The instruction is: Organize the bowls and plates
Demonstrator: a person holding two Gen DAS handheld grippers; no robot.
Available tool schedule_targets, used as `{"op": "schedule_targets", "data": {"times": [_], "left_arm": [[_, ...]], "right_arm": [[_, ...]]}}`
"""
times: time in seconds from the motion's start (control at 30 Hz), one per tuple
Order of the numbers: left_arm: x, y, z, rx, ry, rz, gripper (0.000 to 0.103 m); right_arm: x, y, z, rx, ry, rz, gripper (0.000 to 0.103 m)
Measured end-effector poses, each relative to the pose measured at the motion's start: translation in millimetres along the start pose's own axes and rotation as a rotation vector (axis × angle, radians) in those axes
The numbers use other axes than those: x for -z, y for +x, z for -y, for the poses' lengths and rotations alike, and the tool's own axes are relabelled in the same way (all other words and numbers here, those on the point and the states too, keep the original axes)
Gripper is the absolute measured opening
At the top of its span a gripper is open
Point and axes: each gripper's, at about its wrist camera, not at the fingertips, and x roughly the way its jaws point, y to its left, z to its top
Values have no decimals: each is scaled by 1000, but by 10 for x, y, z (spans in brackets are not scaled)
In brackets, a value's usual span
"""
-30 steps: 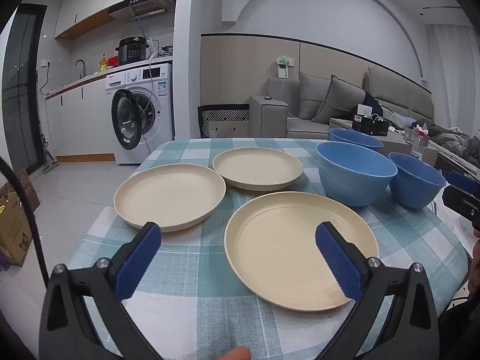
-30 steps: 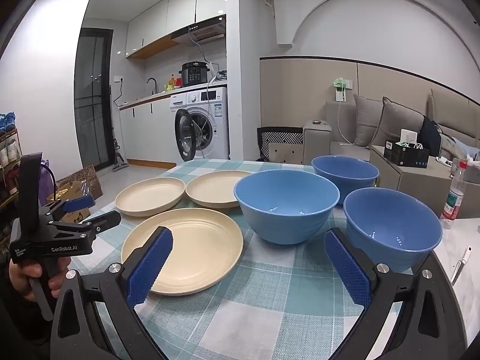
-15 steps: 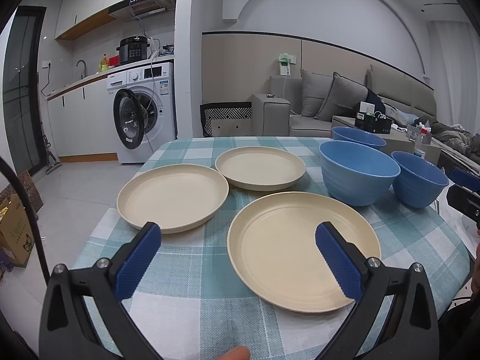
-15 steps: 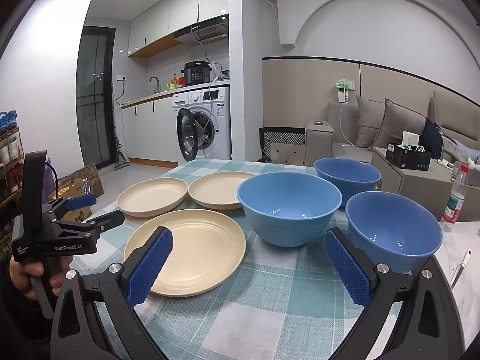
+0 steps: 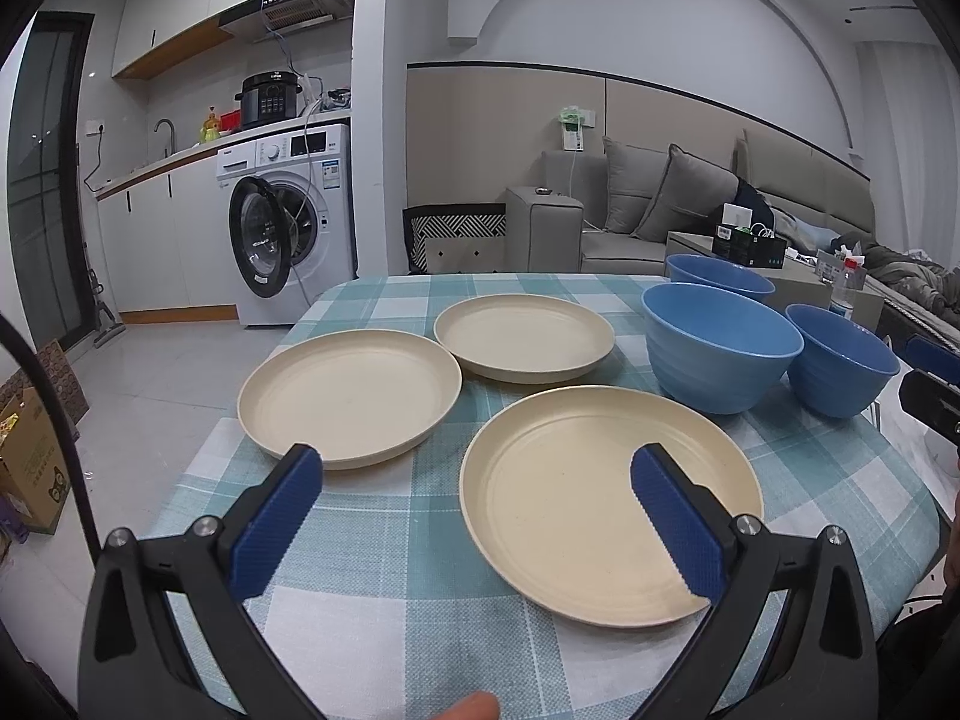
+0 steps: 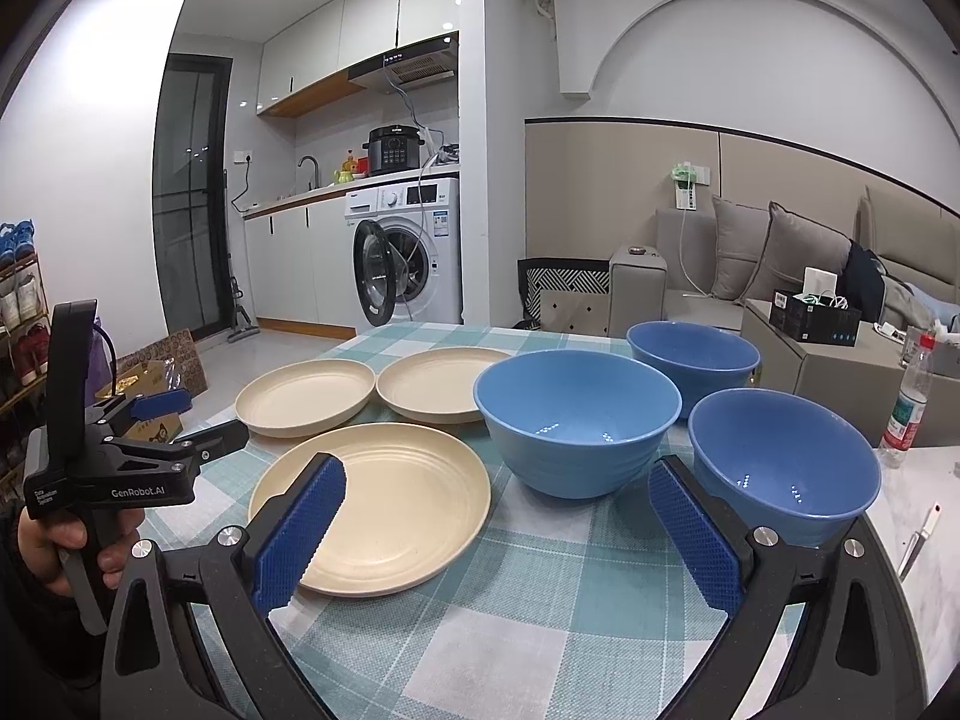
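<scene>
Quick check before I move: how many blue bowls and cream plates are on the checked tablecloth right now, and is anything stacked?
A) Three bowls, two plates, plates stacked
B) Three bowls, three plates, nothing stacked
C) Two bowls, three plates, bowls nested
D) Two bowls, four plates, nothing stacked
B: the right wrist view shows three separate bowls, near right, middle and far, and three separate plates, near, left and far.

Washing machine (image 5: 288,228) door open; sofa (image 5: 690,210) behind.
</scene>
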Motion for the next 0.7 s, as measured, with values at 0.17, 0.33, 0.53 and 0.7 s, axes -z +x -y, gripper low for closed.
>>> {"op": "schedule_targets", "data": {"times": [0.17,0.33,0.53,0.7], "left_arm": [[1,10,-8,2,-1,-9,103],[15,28,-27,0,-4,-10,103],[21,41,-17,-1,-3,-11,103],[29,39,-22,-1,-4,-10,103]], "right_arm": [[-5,-15,7,1,-3,0,103],[-8,-19,21,1,-1,0,103],[-16,-40,35,4,1,-1,103],[-14,-41,30,5,0,-2,103]]}}
